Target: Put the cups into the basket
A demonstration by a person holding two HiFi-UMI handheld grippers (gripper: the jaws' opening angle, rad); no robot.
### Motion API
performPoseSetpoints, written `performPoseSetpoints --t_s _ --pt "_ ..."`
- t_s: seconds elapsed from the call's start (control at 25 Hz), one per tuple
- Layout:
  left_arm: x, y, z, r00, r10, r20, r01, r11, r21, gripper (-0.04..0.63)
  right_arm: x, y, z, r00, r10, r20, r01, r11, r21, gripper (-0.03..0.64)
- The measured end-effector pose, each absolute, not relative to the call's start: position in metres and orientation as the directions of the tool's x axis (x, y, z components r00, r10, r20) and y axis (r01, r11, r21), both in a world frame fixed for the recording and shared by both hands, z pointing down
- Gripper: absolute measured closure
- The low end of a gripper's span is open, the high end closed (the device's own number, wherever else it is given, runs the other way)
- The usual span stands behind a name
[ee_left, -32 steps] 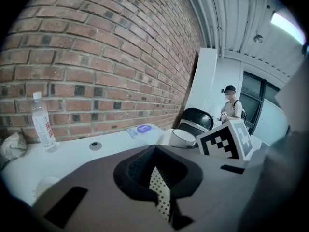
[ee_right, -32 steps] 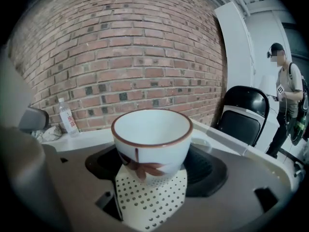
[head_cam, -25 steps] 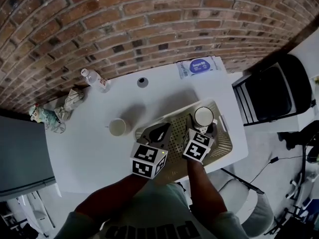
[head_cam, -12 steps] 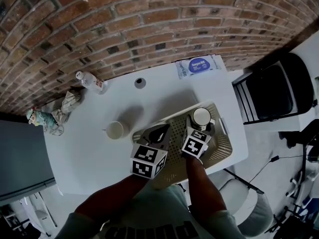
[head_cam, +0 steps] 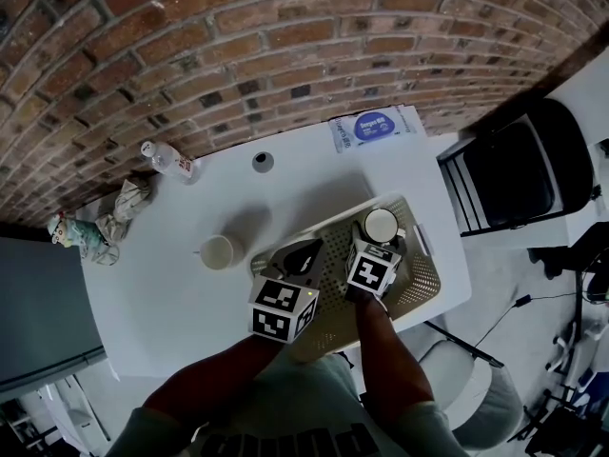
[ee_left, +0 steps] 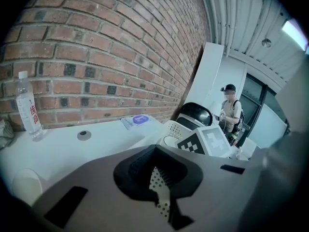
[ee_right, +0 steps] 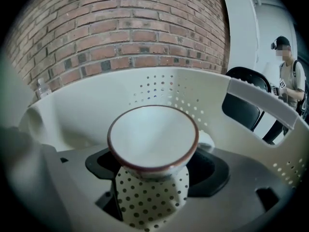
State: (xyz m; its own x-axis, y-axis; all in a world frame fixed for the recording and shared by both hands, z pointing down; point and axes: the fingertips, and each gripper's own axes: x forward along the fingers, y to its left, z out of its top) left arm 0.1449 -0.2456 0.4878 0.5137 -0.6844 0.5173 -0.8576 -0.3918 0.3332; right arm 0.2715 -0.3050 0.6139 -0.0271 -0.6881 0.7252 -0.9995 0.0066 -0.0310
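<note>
Brick wall behind a white table. A black chair stands off the table's right end.

Cream perforated basket sits on the front right part of the table, one corner near the table edge. Both grippers are over it.

Right gripper: jaws clenched on a white cup with brown rim, one jaw on either side of its lower body. The cup is upright, mouth up, inside the basket near the far right corner in the head view. The dotted basket floor shows below the cup between the jaws. Cannot tell whether the cup's base touches the floor. The basket wall rises behind it.

Left gripper: over the basket's left part, jaws drawn almost together with nothing between them. In the left gripper view only a thin strip of basket mesh shows through the slit.

Second cup: pale, upright, on the bare table left of the basket, apart from it and from both grippers.

Clear water bottle at the back left, near the wall. Flat blue-labelled packet at the back right. A crumpled cloth lies at the left end. A small round dark disc lies between the bottle and the packet.
</note>
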Motion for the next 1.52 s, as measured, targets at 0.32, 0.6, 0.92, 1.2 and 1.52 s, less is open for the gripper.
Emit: performPoseSetpoints --t_s 0.32,0.6,0.92,1.2,1.52 --pt "0.145 -0.24 0.481 0.523 -0.691 0.499 -0.852 -0.401 0.338 0.591 0.273 -0.292 0.621 -0.056 -0.58 0.813 -0.988 -0.083 -0.128 0.242" --pt "0.141 -0.234 0.47 0.524 -0.708 0.473 -0.851 -0.406 0.334 0.592 0.265 -0.27 0.601 -0.117 -0.562 0.819 -0.95 -0.176 -0.256 0.242" --pt "0.121 -0.219 0.453 0.504 -0.746 0.434 -0.86 -0.386 0.334 0.592 0.24 -0.257 0.545 -0.179 -0.665 0.725 -0.932 -0.122 -0.342 0.244" --pt "0.079 -0.196 0.433 0.456 -0.801 0.388 -0.88 -0.341 0.33 0.592 0.201 -0.224 0.504 -0.256 -0.719 0.646 -0.921 -0.022 -0.389 0.245" --pt "0.015 -0.161 0.416 0.38 -0.854 0.356 -0.909 -0.274 0.313 0.592 0.139 -0.187 0.453 -0.31 -0.784 0.538 -0.943 0.183 -0.276 0.465"
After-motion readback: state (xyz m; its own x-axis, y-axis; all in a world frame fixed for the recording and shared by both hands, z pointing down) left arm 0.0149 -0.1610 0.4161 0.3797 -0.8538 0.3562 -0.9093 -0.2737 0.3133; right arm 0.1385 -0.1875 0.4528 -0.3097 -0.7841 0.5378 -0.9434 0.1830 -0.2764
